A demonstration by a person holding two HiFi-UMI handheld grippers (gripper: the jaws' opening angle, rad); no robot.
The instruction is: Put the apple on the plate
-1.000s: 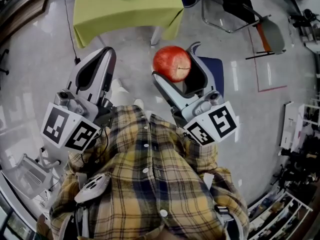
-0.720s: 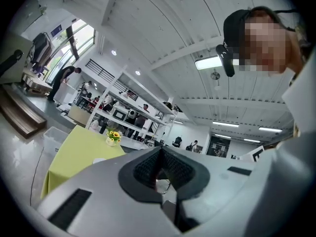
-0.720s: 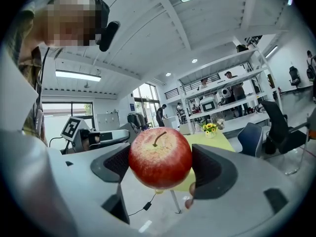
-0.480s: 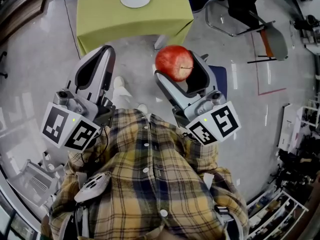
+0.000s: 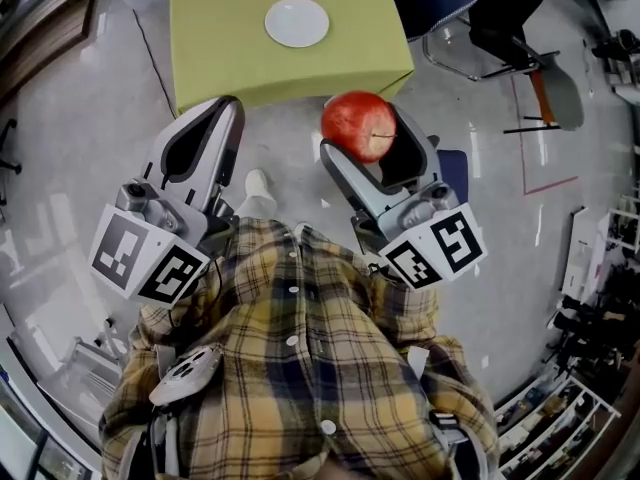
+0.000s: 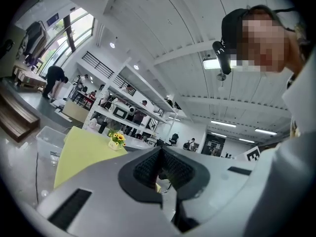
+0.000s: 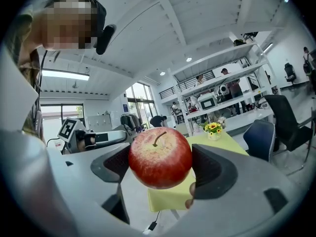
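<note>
A red apple (image 5: 358, 125) with its stem up sits clamped between the jaws of my right gripper (image 5: 362, 128), held above the floor just short of the table's near edge. In the right gripper view the apple (image 7: 160, 157) fills the gap between the black pads. A small white plate (image 5: 297, 22) lies on the yellow-green table (image 5: 220, 38) ahead of both grippers. My left gripper (image 5: 205, 128) is held level beside the right one, its jaws pressed together with nothing between them; the left gripper view shows its pads (image 6: 159, 169) meeting.
A dark office chair (image 5: 500, 18) stands right of the table. A blue chair seat (image 5: 452, 173) shows under the right gripper. A small flower pot (image 7: 213, 129) stands on the table's far side. Shelves and people are far off. Shiny grey floor surrounds the table.
The table and plate have drawn nearer and lower in the head view as the person walks toward them. Both grippers keep their pose, the apple still held.
</note>
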